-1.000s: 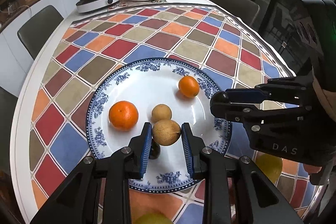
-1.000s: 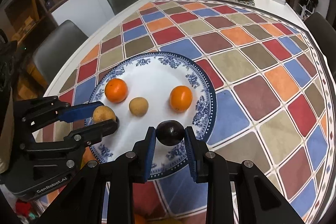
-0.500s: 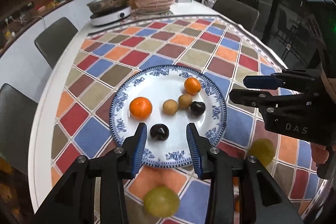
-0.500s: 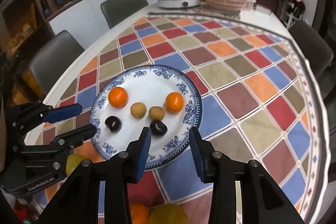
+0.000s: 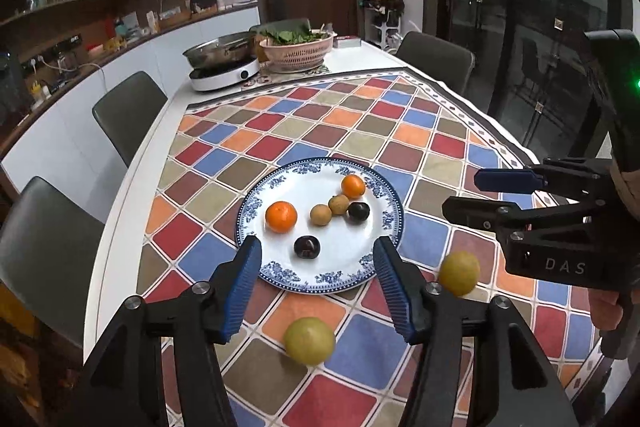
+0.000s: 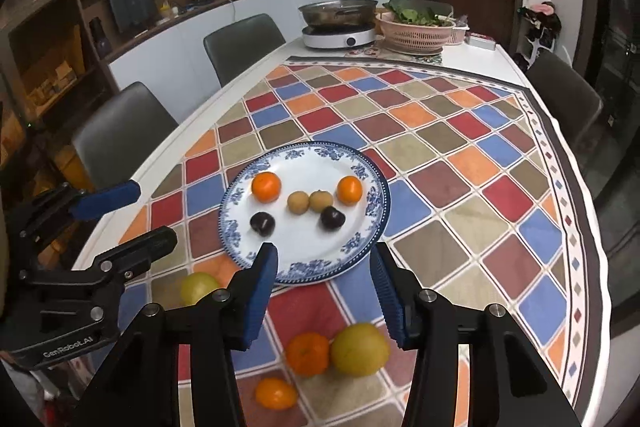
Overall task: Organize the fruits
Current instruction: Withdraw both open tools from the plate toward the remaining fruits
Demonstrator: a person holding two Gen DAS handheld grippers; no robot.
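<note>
Both the left gripper (image 5: 318, 287) and right gripper (image 6: 324, 287) are being held part-open and empty, jaws just widened, near of the blue-rimmed plate (image 6: 360, 167), where six fruits are being kept paired; green citrus (image 5: 309, 341) is lying nearer on the cloth.

Six fruits on a blue and white plate (image 6: 240, 195), more fruit lying on the cloth

The right gripper (image 6: 324, 287) had just been opening, with nothing between its jaws. On the plate sat two oranges (image 6: 266, 187), two tan fruits (image 6: 298, 203) and two dark plums (image 6: 262, 223). At 6 o'clock from the plate lay an orange fruit (image 6: 307, 353) touching a yellow one (image 6: 360, 349). The left gripper (image 6: 132, 217) was at 9 o'clock, open too.
</note>
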